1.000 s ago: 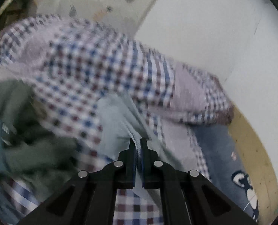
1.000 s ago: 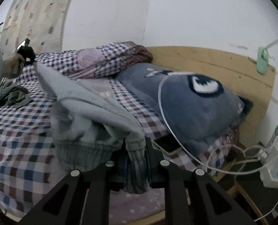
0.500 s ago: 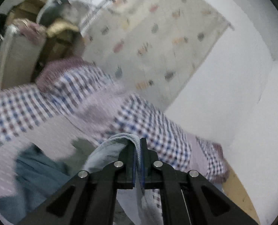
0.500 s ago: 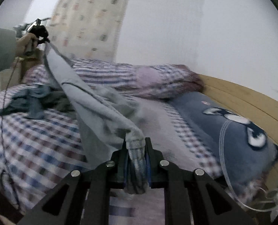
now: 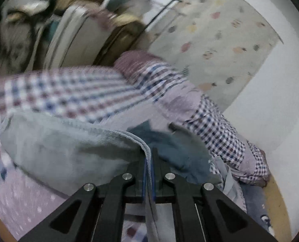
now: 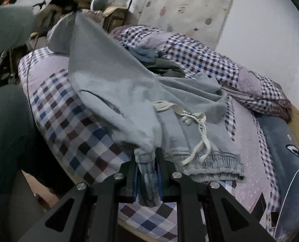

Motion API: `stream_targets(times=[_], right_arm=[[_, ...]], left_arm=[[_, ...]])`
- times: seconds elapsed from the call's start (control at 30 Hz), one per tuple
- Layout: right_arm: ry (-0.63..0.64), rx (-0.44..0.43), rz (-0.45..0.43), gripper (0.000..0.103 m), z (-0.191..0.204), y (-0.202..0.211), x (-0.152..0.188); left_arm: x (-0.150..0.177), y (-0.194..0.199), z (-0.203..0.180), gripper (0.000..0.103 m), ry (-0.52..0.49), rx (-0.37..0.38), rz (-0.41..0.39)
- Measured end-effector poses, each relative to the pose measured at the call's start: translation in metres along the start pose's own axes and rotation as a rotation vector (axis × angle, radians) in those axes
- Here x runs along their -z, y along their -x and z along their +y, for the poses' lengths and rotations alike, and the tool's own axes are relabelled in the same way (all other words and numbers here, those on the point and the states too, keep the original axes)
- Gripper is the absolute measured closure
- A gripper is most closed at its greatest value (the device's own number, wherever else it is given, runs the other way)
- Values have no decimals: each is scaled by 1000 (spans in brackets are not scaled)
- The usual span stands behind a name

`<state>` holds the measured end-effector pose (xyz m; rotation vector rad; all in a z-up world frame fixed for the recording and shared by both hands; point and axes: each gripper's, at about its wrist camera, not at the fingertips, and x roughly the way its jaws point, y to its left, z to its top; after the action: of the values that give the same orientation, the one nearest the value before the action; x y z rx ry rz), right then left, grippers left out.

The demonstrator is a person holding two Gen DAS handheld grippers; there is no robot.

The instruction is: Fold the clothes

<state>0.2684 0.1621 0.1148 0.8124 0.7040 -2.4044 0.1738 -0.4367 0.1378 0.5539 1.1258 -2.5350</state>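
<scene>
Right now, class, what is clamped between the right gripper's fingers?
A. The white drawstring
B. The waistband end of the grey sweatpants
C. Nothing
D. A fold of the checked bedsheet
B: the right gripper is shut on the ribbed waistband of the grey sweatpants.

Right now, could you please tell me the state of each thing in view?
Grey sweatpants: stretched between both grippers, partly lying on the bed.
Left gripper: jaws shut on the sweatpants.
Right gripper: jaws shut on the sweatpants.
Drawstring: untied, loose.
Other clothes: piled, unfolded.
</scene>
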Motion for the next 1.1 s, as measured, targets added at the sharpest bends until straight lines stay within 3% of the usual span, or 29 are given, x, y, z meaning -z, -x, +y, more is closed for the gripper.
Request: stream_targets(times=[0.23, 0.3, 0.37, 0.43, 0.47, 0.6, 0.73, 0.87, 1.03, 1.1], right_arm=[[140, 69, 85, 89, 18, 0, 8], [179, 99, 107, 90, 19, 7, 12], [148, 122, 131, 92, 7, 17, 15], [96, 146, 153, 93, -11, 30, 18], [77, 163, 163, 93, -20, 37, 21], [1, 240, 220, 93, -62, 60, 38], [-16, 286, 294, 93, -85, 57, 52], [-27, 320, 334, 93, -95, 46, 58], [-32, 355, 361, 93, -92, 38, 61], [-33, 362, 369, 93, -90, 37, 61]], left_arm=[[8, -1, 40, 99, 102, 37, 23], [8, 4, 48, 89, 143, 55, 29], [9, 13, 60, 58, 184, 75, 24], [13, 22, 76, 35, 223, 85, 9], [15, 26, 84, 32, 243, 89, 6], [35, 32, 117, 32, 323, 99, 90], [50, 46, 136, 32, 310, 56, 122], [54, 55, 155, 32, 291, -63, 110], [56, 54, 193, 32, 340, -236, 82], [55, 49, 205, 32, 351, -250, 88]])
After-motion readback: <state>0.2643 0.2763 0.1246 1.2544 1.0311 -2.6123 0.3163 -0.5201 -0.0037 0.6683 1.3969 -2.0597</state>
